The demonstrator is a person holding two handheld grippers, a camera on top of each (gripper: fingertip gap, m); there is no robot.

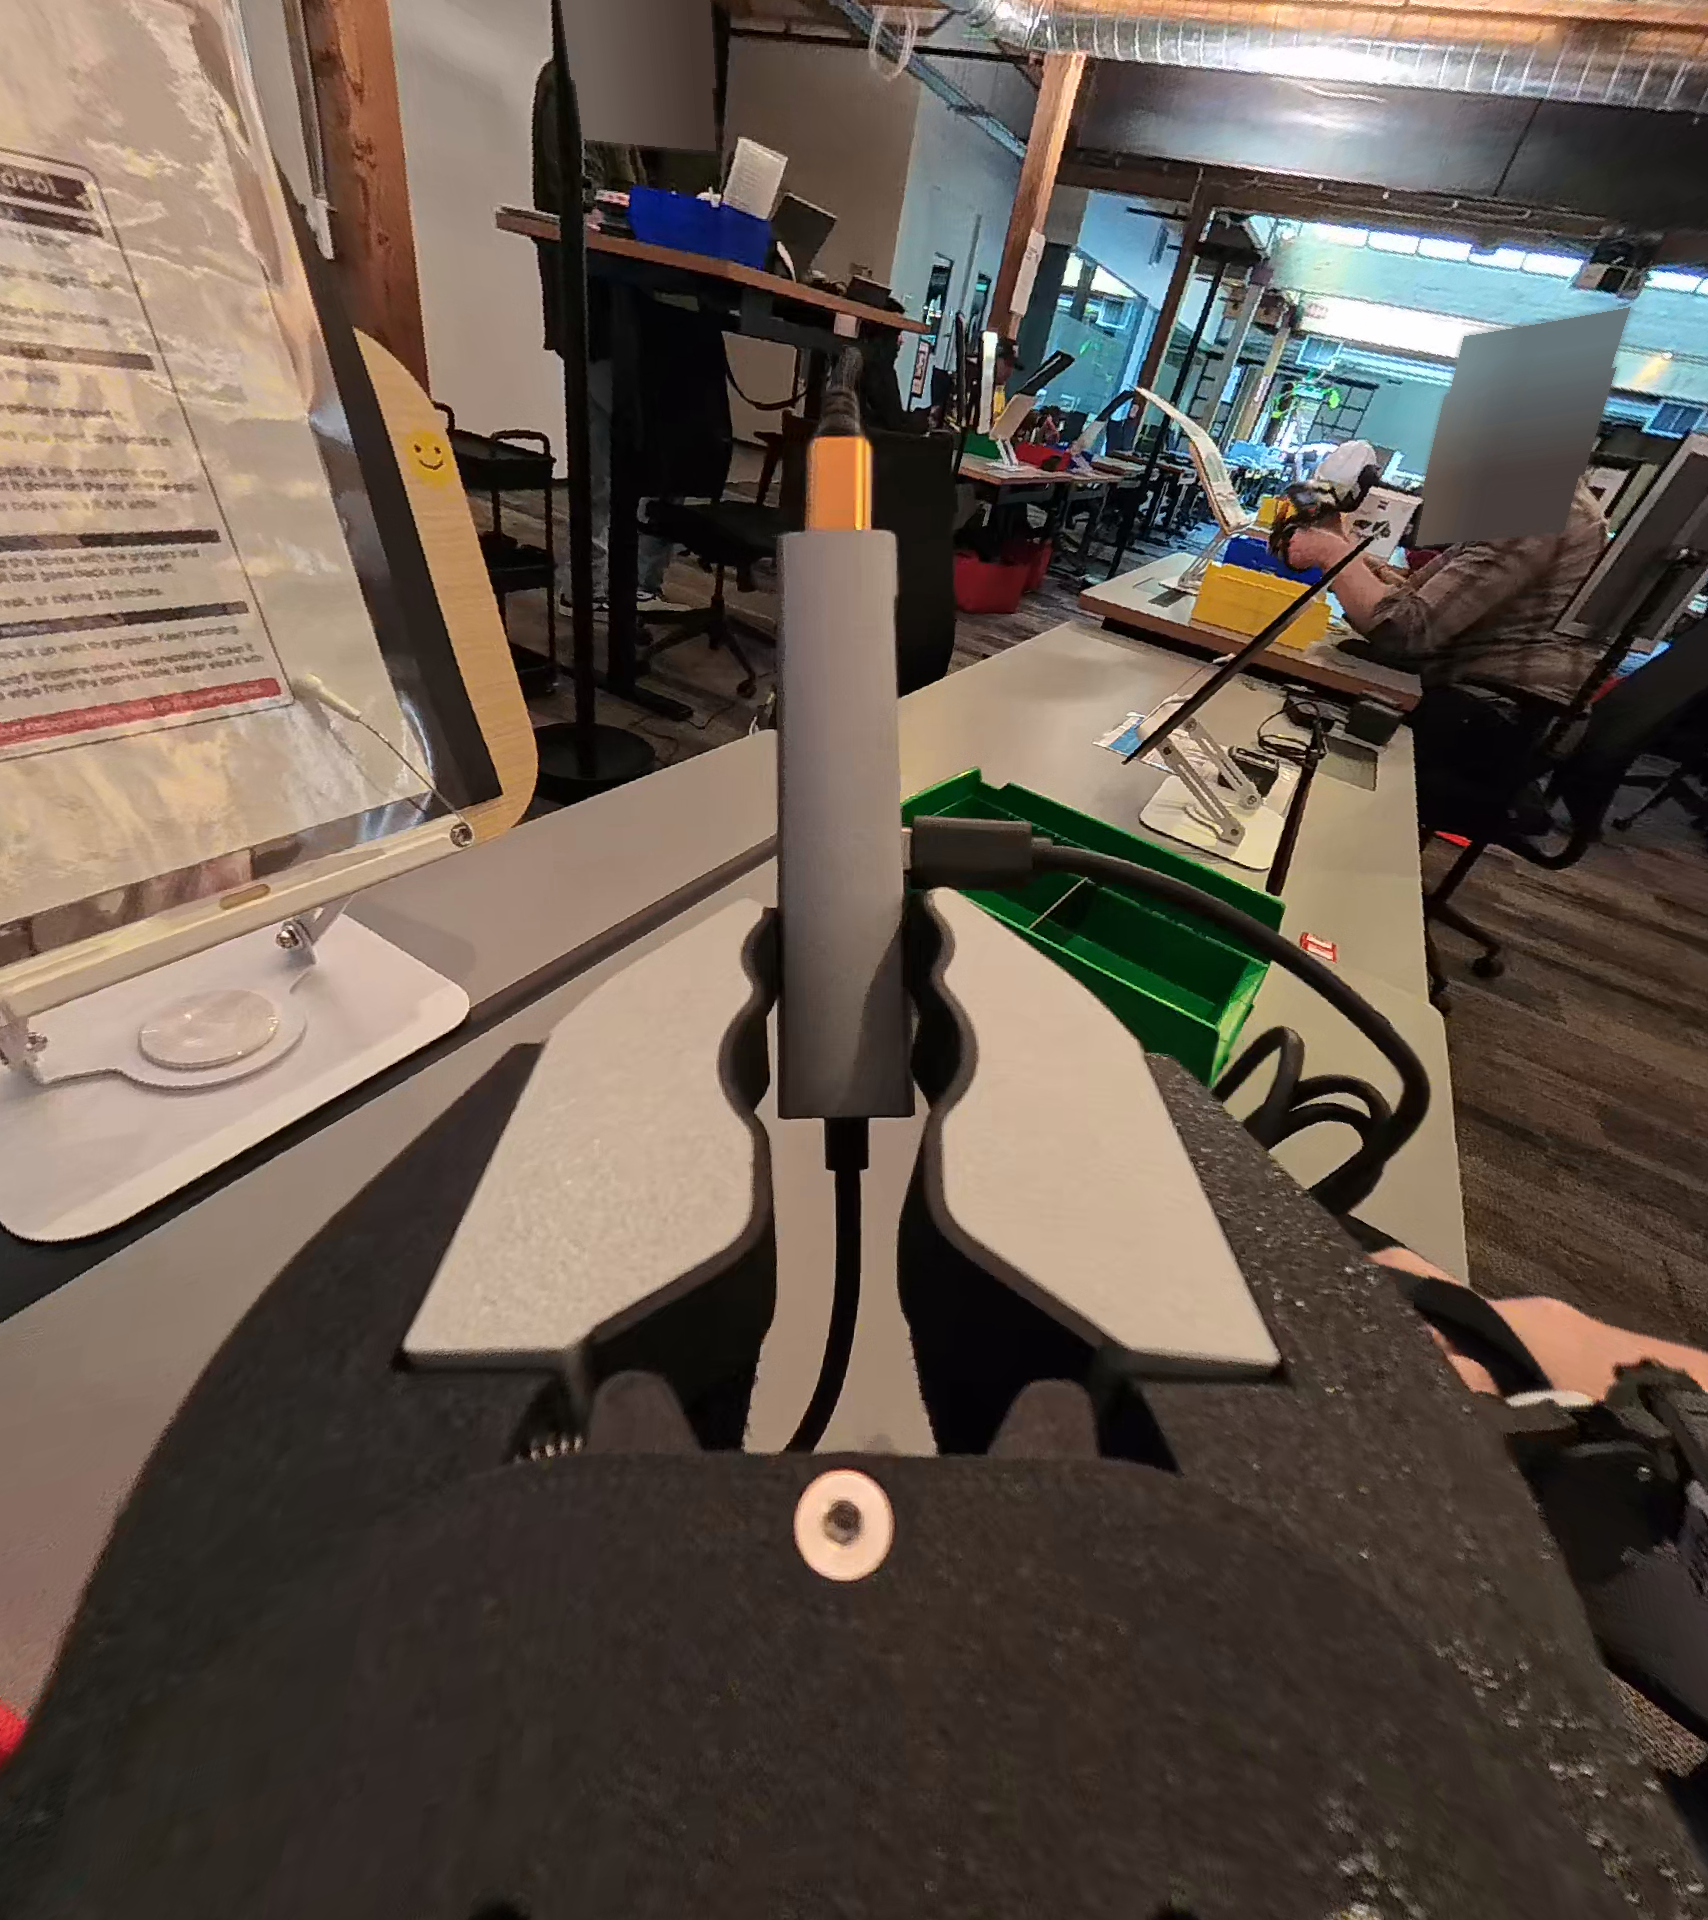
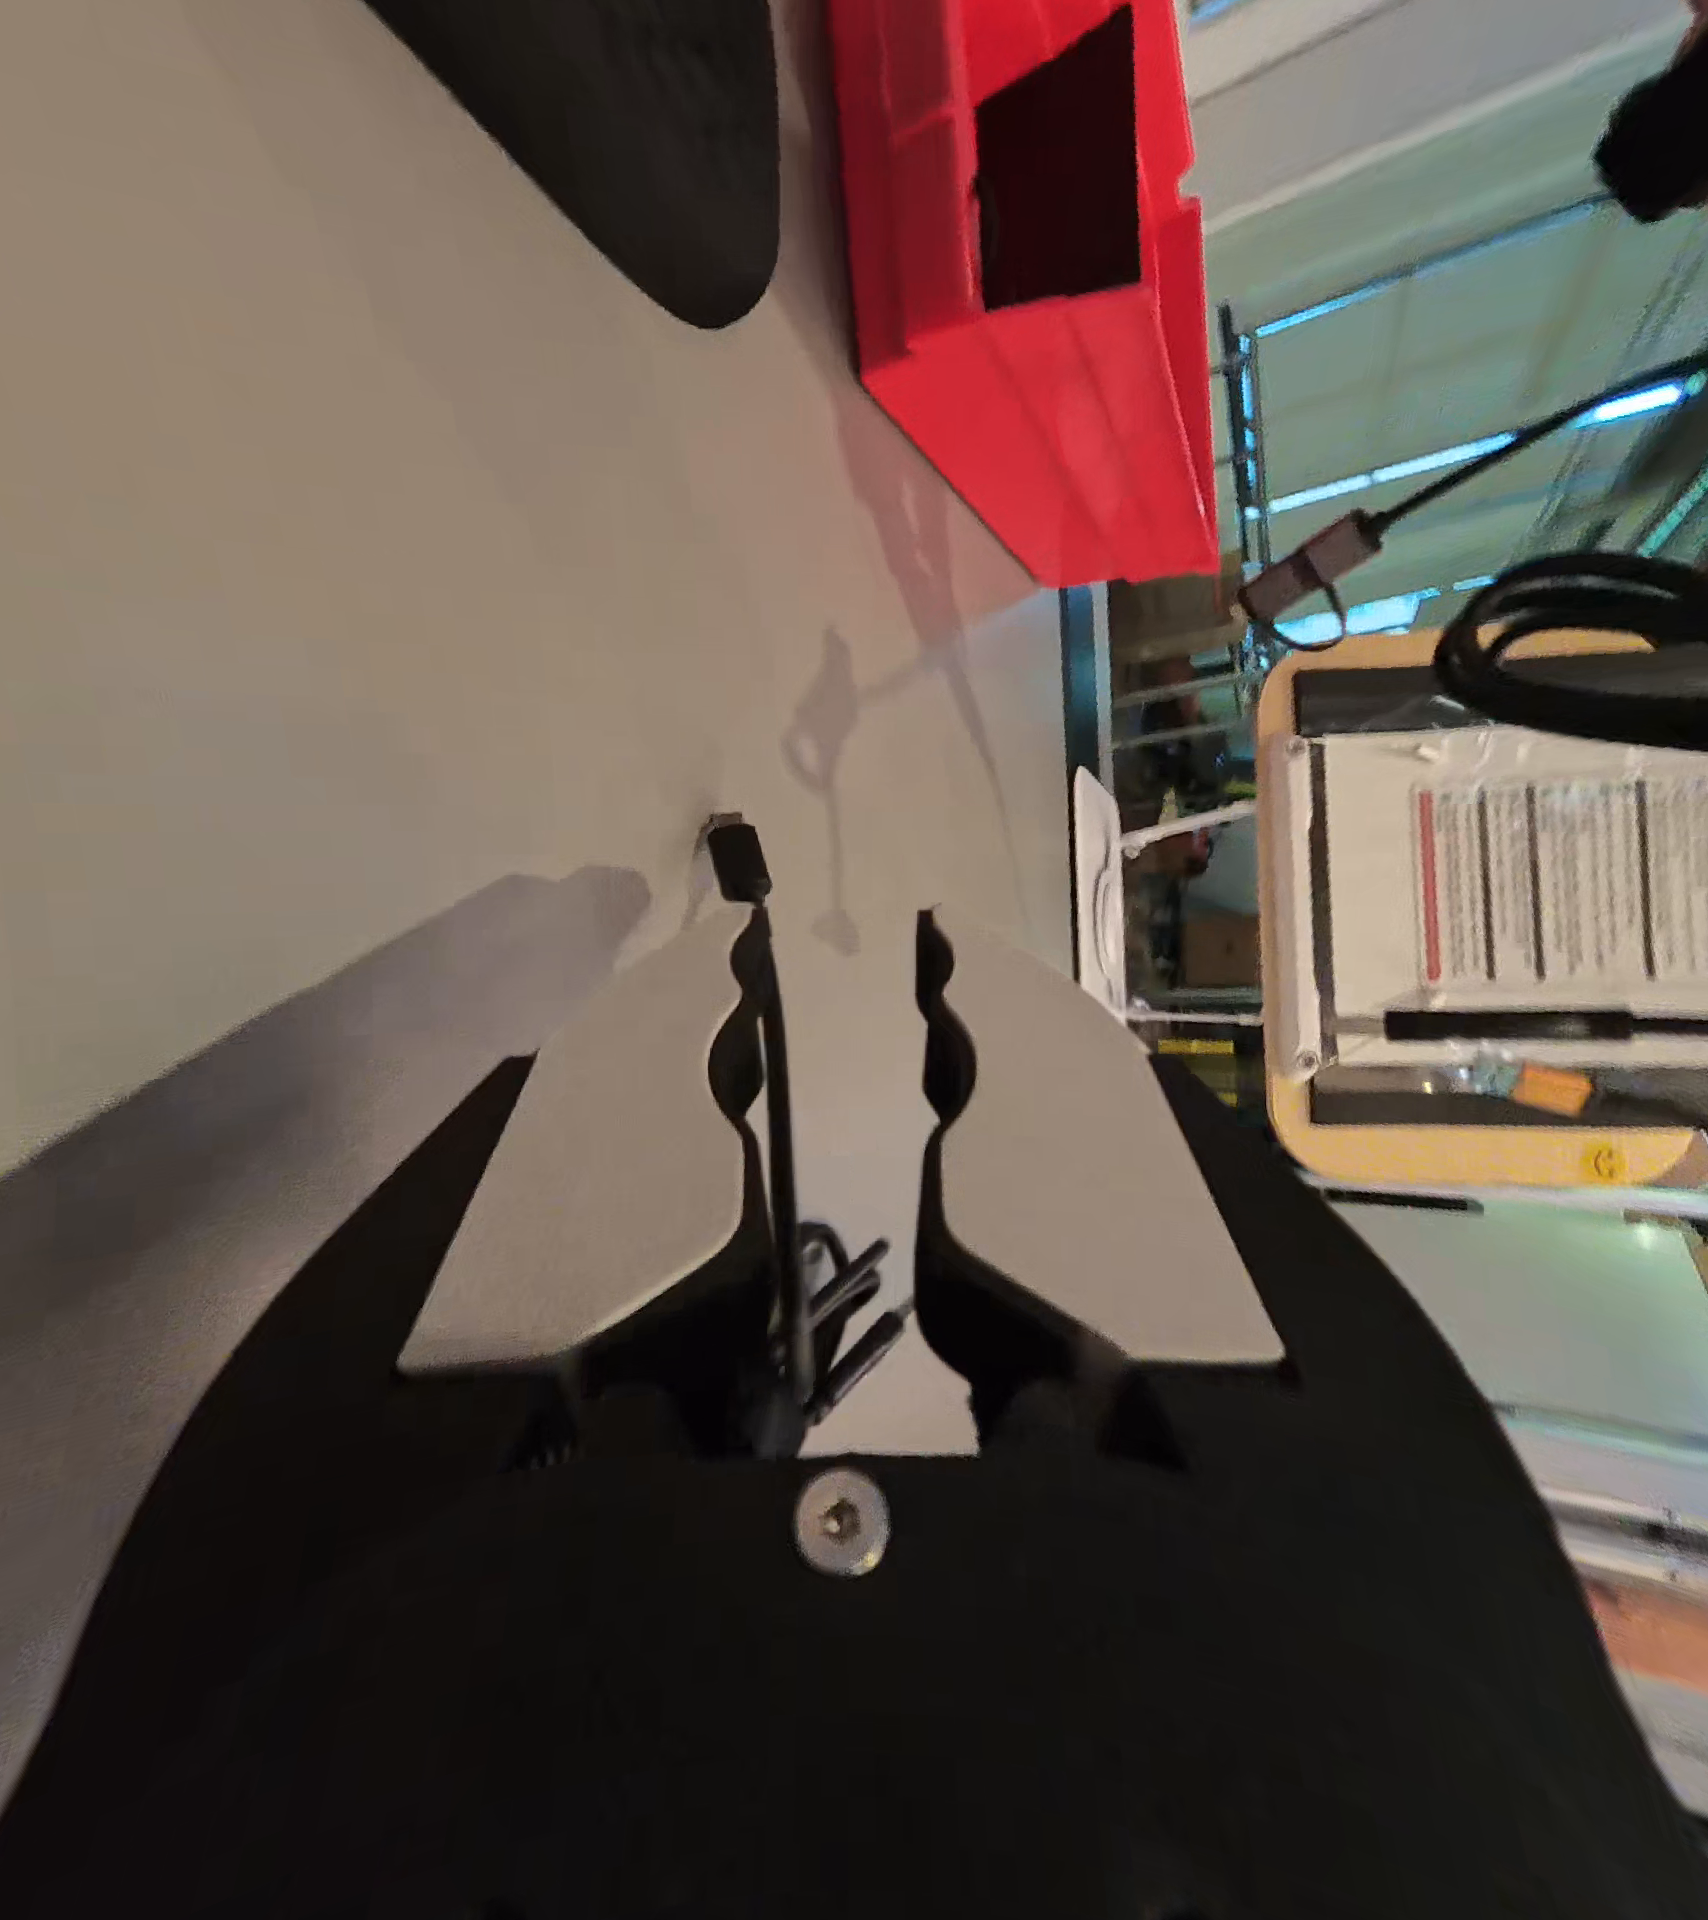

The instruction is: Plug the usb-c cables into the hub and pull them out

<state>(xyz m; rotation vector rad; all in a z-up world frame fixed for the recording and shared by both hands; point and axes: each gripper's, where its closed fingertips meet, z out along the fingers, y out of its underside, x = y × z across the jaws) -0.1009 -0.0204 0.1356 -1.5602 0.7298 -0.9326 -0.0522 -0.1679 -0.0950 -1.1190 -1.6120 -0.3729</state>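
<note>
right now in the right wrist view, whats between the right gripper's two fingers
In the right wrist view, a thin black cable runs up the open gap of the right gripper, along the left finger; its plug lies just past the tips on the table.

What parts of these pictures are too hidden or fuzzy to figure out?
- Left wrist view: the hub's side ports, which face away from the camera.
- Left wrist view: where the hub's own cable ends, hidden under the left gripper.
- Right wrist view: whether the black cable touches the open right gripper, because of blur.
- Right wrist view: the red bin's contents, lost in shadow.
</note>
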